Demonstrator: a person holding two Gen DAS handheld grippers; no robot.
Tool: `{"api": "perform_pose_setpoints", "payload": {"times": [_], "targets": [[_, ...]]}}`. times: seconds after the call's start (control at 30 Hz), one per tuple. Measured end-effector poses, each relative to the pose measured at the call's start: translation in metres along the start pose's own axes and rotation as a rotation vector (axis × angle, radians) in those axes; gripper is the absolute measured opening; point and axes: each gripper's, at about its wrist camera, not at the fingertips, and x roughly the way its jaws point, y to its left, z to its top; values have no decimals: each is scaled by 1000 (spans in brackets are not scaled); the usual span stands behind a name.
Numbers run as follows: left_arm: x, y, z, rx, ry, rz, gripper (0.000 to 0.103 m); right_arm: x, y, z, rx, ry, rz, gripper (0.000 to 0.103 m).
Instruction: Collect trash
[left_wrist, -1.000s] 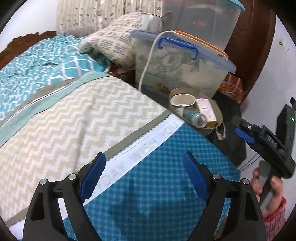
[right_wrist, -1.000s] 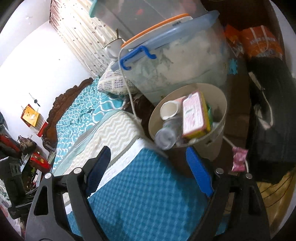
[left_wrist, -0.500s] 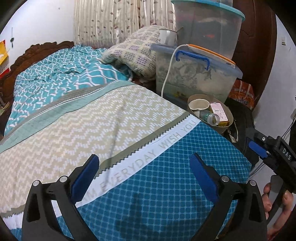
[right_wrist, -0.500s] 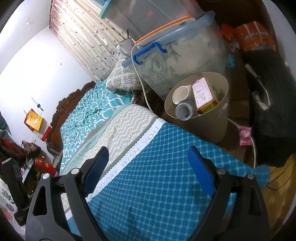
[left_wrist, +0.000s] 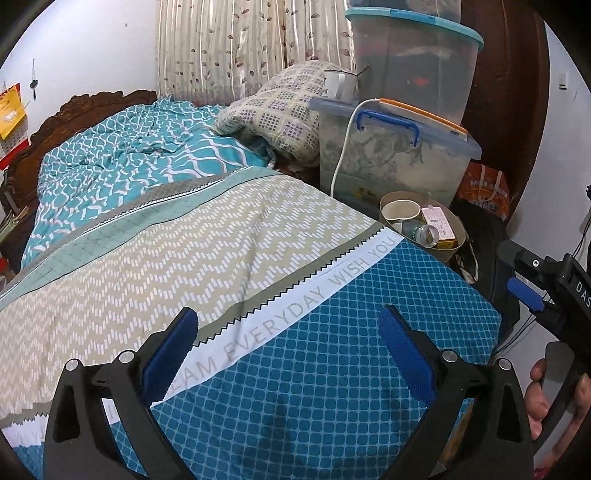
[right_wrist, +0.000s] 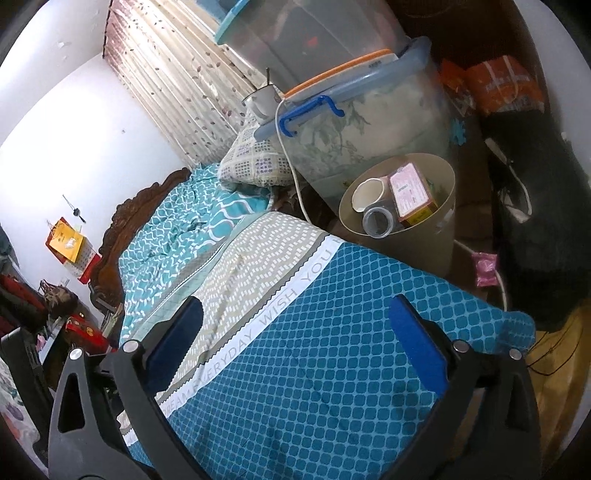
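A beige trash bin (left_wrist: 455, 236) stands on the floor beside the bed's corner. It holds a paper cup (left_wrist: 400, 212), a clear plastic bottle (left_wrist: 425, 233) and a pink box (left_wrist: 438, 221). The right wrist view shows the same bin (right_wrist: 424, 240), cup (right_wrist: 365, 194), bottle (right_wrist: 376, 221) and box (right_wrist: 408, 188). A pink wrapper (right_wrist: 485, 267) lies on the floor right of the bin. My left gripper (left_wrist: 286, 319) hangs open over the blue quilt, holding nothing. My right gripper (right_wrist: 297, 306) hovers over the quilt too, its jaws opening and empty; it also shows at the left view's right edge (left_wrist: 519, 278).
The bed's quilt (left_wrist: 295, 369) fills the foreground. Behind the bin stand stacked clear storage boxes (left_wrist: 391, 155) with a white cable (left_wrist: 341, 155) and a mug (left_wrist: 338, 86). A pillow (left_wrist: 280, 110), a black bag (right_wrist: 528, 206) and an orange bag (left_wrist: 487, 188) crowd the corner.
Both grippers have drawn back from the bin, which now looks smaller and farther off. More of the bed shows. Both pairs of jaws stand a little wider.
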Motion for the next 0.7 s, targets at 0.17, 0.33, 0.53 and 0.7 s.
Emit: {"api": "perform_pose_setpoints", "payload": {"times": [0.17, 0.33, 0.53, 0.7], "targets": [[-3, 1, -1, -6, 6, -12, 94, -5, 3, -3, 11, -13, -38, 99], [0, 1, -2, -13, 39, -1, 94, -5, 2, -7, 29, -16, -70, 99], [5, 1, -4, -21, 85, -6, 94, -1, -1, -9, 55, 8, -73, 99], [4, 0, -5, -6, 87, 12, 94, 1, 0, -10, 57, 9, -76, 99]]}}
